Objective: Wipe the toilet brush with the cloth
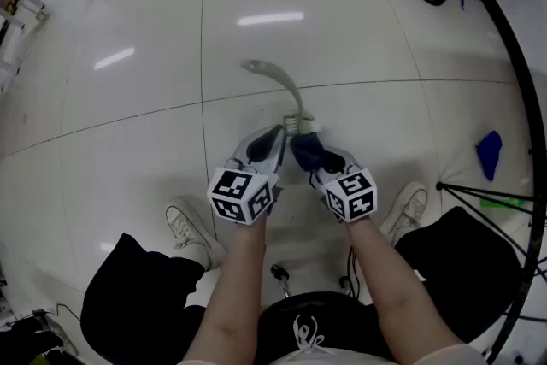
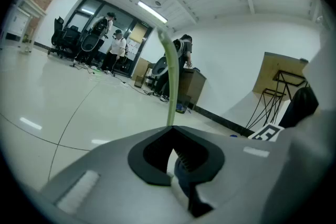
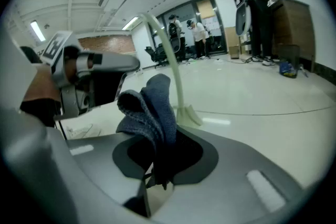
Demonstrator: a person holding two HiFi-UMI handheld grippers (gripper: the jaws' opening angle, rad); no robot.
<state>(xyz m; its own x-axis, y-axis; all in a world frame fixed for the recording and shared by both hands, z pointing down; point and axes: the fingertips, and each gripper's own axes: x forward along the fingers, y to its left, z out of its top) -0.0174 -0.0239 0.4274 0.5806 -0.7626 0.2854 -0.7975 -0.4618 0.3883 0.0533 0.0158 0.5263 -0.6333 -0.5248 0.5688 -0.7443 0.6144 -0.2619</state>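
Jaws of the left gripper [image 1: 275,139] were closed narrow on the pale green curved plastic toilet brush [image 1: 280,79] near its head end; the gripped part sat hidden in the jaw notch. Its handle arched away over the white tiled floor [image 1: 128,115]. Right gripper [image 1: 301,148] jaws were clamped on the folded dark blue terry cloth [image 1: 308,151], just beside the brush; contact unclear.

Glossy pale tiled floor [image 1: 120,98], white walls [image 2: 236,55], ceiling strip lights [image 2: 152,12], perhaps a wooden cabinet [image 3: 295,21] far off.
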